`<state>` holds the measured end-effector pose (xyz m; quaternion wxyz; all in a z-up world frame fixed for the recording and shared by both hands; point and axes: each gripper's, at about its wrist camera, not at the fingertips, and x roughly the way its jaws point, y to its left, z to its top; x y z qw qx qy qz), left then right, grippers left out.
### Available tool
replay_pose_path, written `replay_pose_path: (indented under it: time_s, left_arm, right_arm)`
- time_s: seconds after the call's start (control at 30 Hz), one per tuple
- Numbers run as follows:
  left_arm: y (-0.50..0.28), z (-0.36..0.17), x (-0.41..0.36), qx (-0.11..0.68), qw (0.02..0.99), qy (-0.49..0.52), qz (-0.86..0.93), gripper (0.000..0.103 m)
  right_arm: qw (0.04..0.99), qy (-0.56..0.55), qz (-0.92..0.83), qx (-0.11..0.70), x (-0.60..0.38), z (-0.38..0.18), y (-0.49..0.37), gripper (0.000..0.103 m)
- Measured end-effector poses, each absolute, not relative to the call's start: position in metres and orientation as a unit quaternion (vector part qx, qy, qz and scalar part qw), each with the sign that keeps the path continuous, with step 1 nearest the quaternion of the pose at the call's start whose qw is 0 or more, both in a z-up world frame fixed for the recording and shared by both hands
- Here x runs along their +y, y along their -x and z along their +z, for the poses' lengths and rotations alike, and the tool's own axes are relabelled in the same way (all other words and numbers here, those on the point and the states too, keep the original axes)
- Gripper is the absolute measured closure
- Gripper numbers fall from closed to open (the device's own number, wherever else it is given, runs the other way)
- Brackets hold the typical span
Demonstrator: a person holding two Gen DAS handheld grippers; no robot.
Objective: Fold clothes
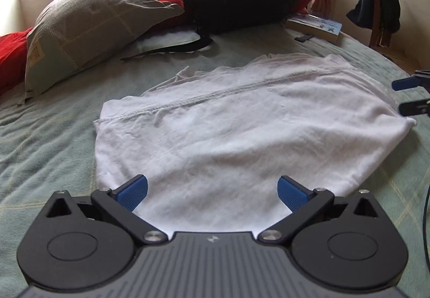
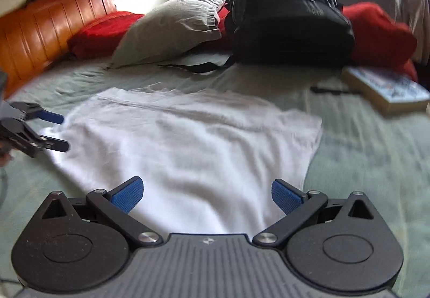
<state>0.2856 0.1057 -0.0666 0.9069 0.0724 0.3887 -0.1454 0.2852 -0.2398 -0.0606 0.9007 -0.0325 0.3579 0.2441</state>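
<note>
Shirt [image 1: 242,136] flat on bed [image 1: 53,142], between left tongs [image 1: 212,191] and right tongs [image 2: 207,194], both released.

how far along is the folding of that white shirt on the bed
Partway, it seems. The white shirt lies on the green bedspread as a rough rectangle with a stitched hem across the top, so at least one fold looks done. Nothing is in hand: the left gripper and right gripper are both open above the cloth. Probably left: another fold or two, since it is wide, wrinkled and uneven at the far edge.
</note>
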Motion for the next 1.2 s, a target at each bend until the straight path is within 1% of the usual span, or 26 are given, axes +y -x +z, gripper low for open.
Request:
replay_pose_path:
  time_s: [0.13,0.2,0.33,0.37,0.43,0.6,0.77,0.9,1.03,1.13,1.2]
  left_arm:
    - [-0.278,-0.082,0.114,0.404,0.901,-0.084,-0.134,0.001]
    - [-0.268,-0.083,0.126,0.406,0.900,-0.076,-0.136,0.001]
    - [-0.256,-0.077,0.135,0.406,0.900,-0.096,-0.130,0.001]
    - [-0.254,-0.072,0.133,0.401,0.901,-0.103,-0.129,0.001]
    - [-0.252,-0.064,0.130,0.392,0.904,-0.118,-0.127,0.001]
    - [-0.257,-0.062,0.113,0.391,0.902,-0.103,-0.153,0.001]
    - [-0.261,-0.065,0.100,0.398,0.897,-0.086,-0.174,0.001]
    - [-0.249,-0.078,0.118,0.431,0.888,-0.081,-0.135,0.001]
    - [-0.237,-0.060,0.125,0.406,0.900,-0.081,-0.134,0.001]
    - [-0.239,-0.046,0.117,0.383,0.907,-0.079,-0.155,0.001]
    - [-0.242,-0.052,0.113,0.394,0.902,-0.068,-0.161,0.001]
  right_arm:
    - [0.906,0.063,0.228,0.352,-0.236,-0.061,-0.283,0.000]
    - [0.905,0.075,0.221,0.356,-0.248,-0.067,-0.277,0.000]
    - [0.902,0.094,0.203,0.369,-0.272,-0.077,-0.265,0.000]
    - [0.901,0.086,0.193,0.379,-0.280,-0.075,-0.265,0.000]
    - [0.906,0.057,0.189,0.374,-0.295,-0.067,-0.261,0.000]
    - [0.906,0.020,0.247,0.343,-0.286,-0.051,-0.246,0.000]
    - [0.883,0.017,0.303,0.359,-0.264,-0.059,-0.236,0.000]
    - [0.883,0.014,0.268,0.384,-0.282,-0.069,-0.232,0.000]
    - [0.897,-0.002,0.243,0.370,-0.294,-0.056,-0.230,0.000]
    - [0.897,0.000,0.268,0.352,-0.278,-0.048,-0.235,0.000]
    - [0.893,0.007,0.289,0.346,-0.262,-0.046,-0.239,0.000]
